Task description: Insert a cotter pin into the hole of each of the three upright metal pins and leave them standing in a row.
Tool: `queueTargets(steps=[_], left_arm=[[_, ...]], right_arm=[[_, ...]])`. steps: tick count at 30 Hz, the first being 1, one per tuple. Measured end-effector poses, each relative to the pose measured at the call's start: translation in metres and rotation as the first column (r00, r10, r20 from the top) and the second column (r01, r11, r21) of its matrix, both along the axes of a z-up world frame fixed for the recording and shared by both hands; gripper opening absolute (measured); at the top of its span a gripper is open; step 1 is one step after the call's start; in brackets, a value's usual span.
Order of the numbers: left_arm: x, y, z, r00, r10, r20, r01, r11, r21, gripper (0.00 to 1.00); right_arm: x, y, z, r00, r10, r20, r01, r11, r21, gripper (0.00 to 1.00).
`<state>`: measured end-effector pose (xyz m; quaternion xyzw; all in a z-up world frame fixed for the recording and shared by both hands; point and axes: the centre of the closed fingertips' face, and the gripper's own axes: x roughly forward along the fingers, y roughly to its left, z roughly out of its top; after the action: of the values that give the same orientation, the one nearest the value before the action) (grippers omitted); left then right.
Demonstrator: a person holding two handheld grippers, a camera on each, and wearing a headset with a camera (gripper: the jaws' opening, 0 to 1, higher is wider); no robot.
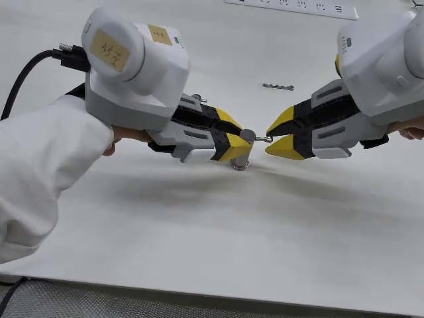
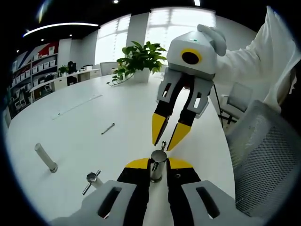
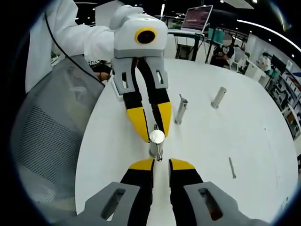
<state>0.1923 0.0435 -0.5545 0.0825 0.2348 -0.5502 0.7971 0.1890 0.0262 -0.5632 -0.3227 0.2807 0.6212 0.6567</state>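
Bright, even light. Soft diffuse shadow across white table (image 1: pixel 199 252) in head view. Windows (image 2: pixel 181 23) blown out in left gripper view; ceiling strip (image 2: pixel 61 24) glares. 2 fisheye views warp at edges, bkgd soft.

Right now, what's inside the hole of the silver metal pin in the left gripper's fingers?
A grey cotter pin, held by the right gripper, meets the silver metal pin near its top. Fingers of the left gripper cover the hole, hiding its depth.

Handheld rig and clothing, as observed
Left gripper (image 1: pixel 240 142) and right gripper (image 1: pixel 277 138) had white-grey housings and black, yellow-tipped jaws; left carried tan labels (image 1: pixel 110 50) and a black cable (image 1: pixel 23 74); sleeve (image 1: pixel 40 159) was white
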Motion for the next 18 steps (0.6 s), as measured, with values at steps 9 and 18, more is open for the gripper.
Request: queueTargets(steps=[9,18], left_arm=[[0.0011,0.0026,-0.0004,1.0,0.001,-0.002,-0.001,1.0,0.0,0.1],[0.0021,0.0035,-0.0006,1.0,-0.003,0.005,0.003,1.0,0.006,0.1]], right_arm=[[-0.0001,0.0034,0.0039,1.0,-0.001,-0.012,0.001,1.0,0.02,0.0],[0.0029,0.007,0.0027,1.0,0.006,-0.018,-0.005,1.0,0.023,0.0]])
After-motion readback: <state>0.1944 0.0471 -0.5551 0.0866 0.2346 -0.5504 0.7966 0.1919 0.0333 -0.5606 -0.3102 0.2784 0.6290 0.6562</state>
